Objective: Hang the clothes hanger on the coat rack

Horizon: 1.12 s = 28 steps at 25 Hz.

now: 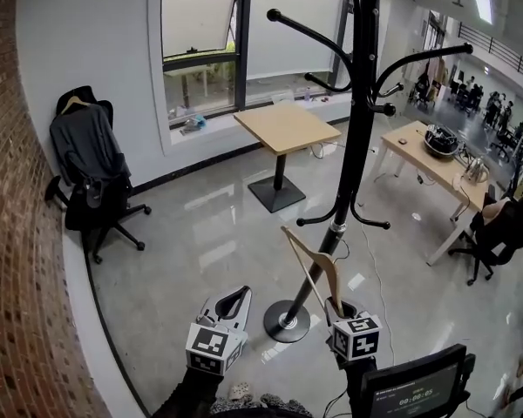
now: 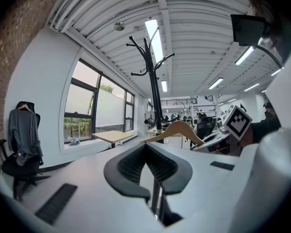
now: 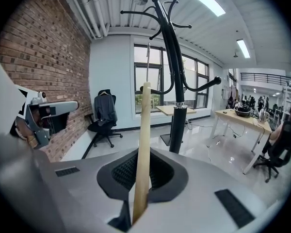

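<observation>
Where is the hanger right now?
In the head view the hanger sits low, right of centre, clamped in the right gripper, beside the pole of the coat rack.

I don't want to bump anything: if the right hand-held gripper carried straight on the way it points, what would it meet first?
Probably the coat rack's pole, just right of its line; depth is unclear, so the held hanger might slip past it.

Head camera looks steeply down on the left tool (image 1: 235, 297) and right tool (image 1: 335, 306), near the coat rack (image 1: 359, 146); each tool camera faces along its jaws; all share rack, far window (image 1: 205, 50)
</observation>
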Motion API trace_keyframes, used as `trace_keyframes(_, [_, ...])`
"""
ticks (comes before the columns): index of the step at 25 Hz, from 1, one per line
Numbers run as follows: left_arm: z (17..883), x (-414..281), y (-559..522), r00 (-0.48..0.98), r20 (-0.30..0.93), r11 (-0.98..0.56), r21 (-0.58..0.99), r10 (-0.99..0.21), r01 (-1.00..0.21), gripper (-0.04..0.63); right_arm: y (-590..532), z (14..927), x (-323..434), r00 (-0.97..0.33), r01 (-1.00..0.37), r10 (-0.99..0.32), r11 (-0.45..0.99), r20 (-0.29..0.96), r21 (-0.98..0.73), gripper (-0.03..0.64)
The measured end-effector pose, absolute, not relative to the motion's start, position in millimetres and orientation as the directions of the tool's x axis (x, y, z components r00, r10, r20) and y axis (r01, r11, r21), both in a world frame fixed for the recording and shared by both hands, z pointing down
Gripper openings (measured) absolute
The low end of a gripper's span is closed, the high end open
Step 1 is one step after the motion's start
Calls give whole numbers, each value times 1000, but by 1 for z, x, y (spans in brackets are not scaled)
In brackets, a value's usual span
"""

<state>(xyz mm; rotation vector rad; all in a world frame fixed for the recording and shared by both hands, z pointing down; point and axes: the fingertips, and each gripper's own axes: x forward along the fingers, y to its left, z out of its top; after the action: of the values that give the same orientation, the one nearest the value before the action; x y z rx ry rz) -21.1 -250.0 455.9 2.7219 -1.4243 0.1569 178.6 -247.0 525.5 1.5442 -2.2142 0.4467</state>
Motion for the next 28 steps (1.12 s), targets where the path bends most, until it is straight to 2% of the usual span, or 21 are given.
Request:
trace_keyframes(4, [451,-32,-268,564,107,-565,17,-819,-825,6,-276,528,175,-295,-938,-808,347,509,7,27])
trace_keyframes(28, [457,-60,-305,556,121,-559,6,-823,-829,6,-363,563,173,-241,-961,-773,275,586,-33,28])
